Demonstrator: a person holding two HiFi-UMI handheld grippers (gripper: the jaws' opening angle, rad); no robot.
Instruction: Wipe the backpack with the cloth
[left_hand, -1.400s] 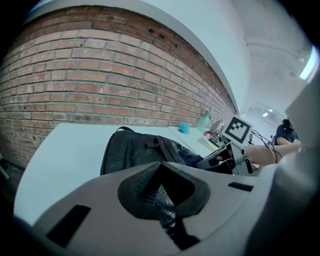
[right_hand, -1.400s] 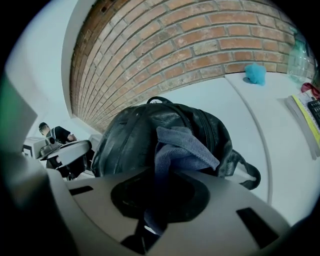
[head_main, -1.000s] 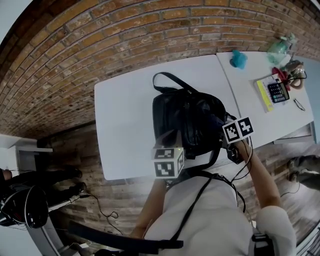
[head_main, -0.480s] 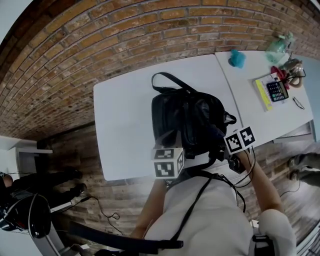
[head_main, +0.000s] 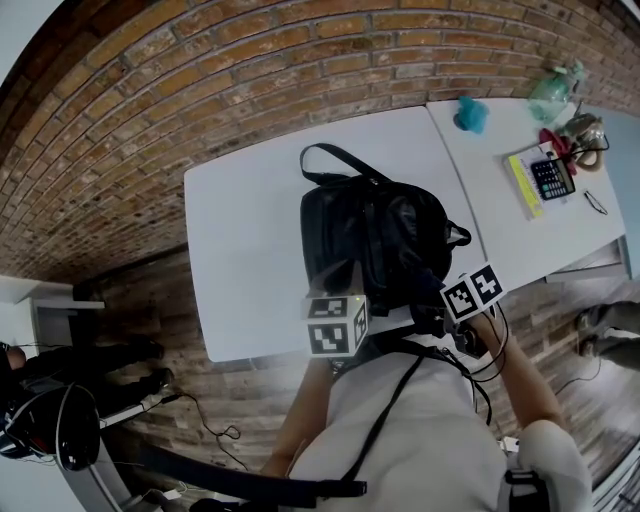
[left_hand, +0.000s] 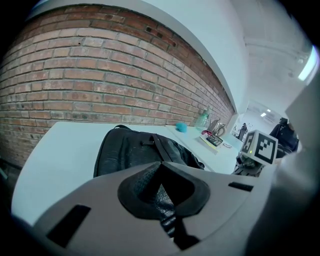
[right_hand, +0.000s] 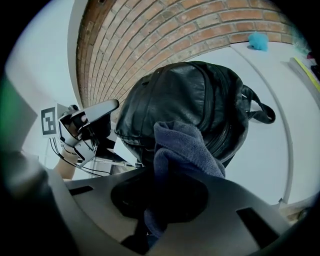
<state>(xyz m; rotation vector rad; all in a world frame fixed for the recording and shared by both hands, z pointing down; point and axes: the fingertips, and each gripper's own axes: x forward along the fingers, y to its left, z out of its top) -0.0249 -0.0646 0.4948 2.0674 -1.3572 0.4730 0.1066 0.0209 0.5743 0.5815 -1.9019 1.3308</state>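
A black leather backpack (head_main: 375, 235) lies on the white table (head_main: 245, 240), its top handle toward the brick wall. My left gripper (head_main: 338, 290) sits at the bag's near left edge, shut on a fold of leather and strap (left_hand: 162, 197) of the backpack (left_hand: 135, 152). My right gripper (head_main: 447, 302) is at the bag's near right corner, shut on a dark blue cloth (right_hand: 182, 150). The cloth bulges out of the jaws and rests against the backpack (right_hand: 185, 95). The left gripper (right_hand: 82, 127) also shows in the right gripper view.
A second white table (head_main: 500, 215) adjoins on the right. It carries a teal object (head_main: 471, 115), a calculator (head_main: 553, 178) on a yellow book, and a greenish bottle (head_main: 556, 92). The person's torso fills the near edge. A brick wall runs along the far side of both tables.
My right gripper has drawn the cloth down the backpack's right side toward the person and the table's near edge. The left gripper has stayed where it was.
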